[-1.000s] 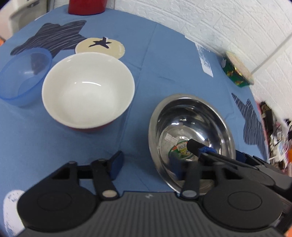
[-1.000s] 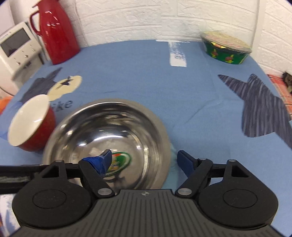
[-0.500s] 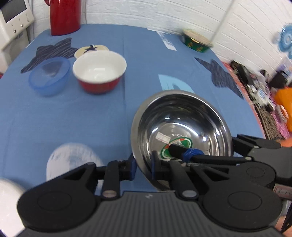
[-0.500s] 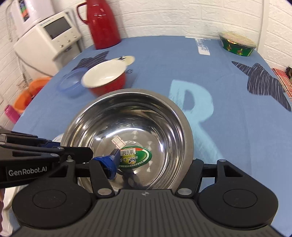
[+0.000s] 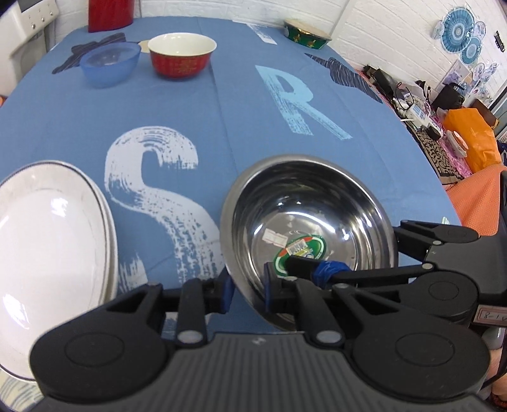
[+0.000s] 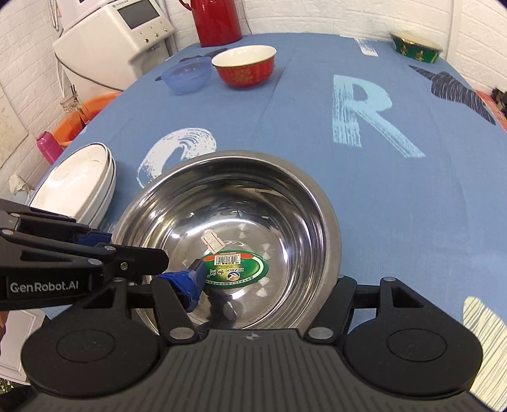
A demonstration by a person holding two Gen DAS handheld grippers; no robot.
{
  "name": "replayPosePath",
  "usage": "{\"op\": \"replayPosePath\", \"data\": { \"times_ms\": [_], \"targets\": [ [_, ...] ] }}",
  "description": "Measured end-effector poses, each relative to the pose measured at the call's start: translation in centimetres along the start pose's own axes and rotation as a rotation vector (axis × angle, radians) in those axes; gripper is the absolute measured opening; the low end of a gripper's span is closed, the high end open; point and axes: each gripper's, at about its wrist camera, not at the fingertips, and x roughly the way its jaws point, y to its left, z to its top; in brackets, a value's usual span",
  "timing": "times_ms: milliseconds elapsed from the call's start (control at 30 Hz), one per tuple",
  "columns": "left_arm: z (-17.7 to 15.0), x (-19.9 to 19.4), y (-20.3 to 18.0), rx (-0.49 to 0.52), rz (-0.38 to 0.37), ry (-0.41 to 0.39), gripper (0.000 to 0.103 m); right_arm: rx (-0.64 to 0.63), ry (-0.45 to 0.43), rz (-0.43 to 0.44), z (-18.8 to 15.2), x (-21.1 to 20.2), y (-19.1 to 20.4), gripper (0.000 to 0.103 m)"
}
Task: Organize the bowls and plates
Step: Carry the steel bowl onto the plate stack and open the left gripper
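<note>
Behind steel bowl, right fingertip (hidden)

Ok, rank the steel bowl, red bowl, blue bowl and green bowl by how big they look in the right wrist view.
1. steel bowl, nearest the camera, so partly inflated
2. red bowl
3. blue bowl
4. green bowl: looks close to the blue one and stands farther off, so that order is unsure

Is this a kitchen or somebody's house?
Probably a lived-in home's dining area: a table with a blue cloth holds stacked white plates, a red bowl and a red thermos jug; household clutter sits alongside.
</note>
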Motion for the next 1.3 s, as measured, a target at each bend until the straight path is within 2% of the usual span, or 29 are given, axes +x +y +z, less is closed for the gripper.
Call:
{"op": "replayPosePath", "data": {
  "times_ms": [467,500,600,767,867,1000,1133,1300],
  "targets": [
    [1.0,2.0,0.8,-0.022,-0.039,0.033,0.009,-0.037,0.022,-0.045,-0.1,0.6,0.0,0.051],
    [1.0,2.0,1.0,-0.032,-0.040,0.035,0.015,-0.035,0.025,-0.055,-0.1,0.6,0.0,0.051],
    [1.1,1.6,1.6,-0.053,-0.026,-0.006,0.055,-0.019,0.031,-0.082,-0.2,0.4,-0.1,0.052],
    [1.5,0.4,1.8,-0.074,-0.046,-0.037,0.054,0.122,0.012,-0.008,-0.8,-0.8,-1.4,0.054],
    [1.6,-0.7,1.6,-0.056,-0.041,-0.072,0.054,0.146,-0.030,-0.035,-1.6,-2.2,-1.7,0.055],
    [1.7,-1.7,1.9,-0.064,-0.046,-0.097,0.055,0.208,-0.083,-0.016,-2.2,-3.9,-2.4,0.056],
    [1.8,-2.5,2.7,-0.082,-0.045,-0.109,0.055,0.237,-0.142,-0.008,-2.0,-5.4,-2.7,0.057],
    [2.1,-3.5,3.5,-0.095,-0.033,-0.133,0.055,0.222,-0.145,0.011,-0.9,-5.3,-2.0,0.057]
  ]
}}
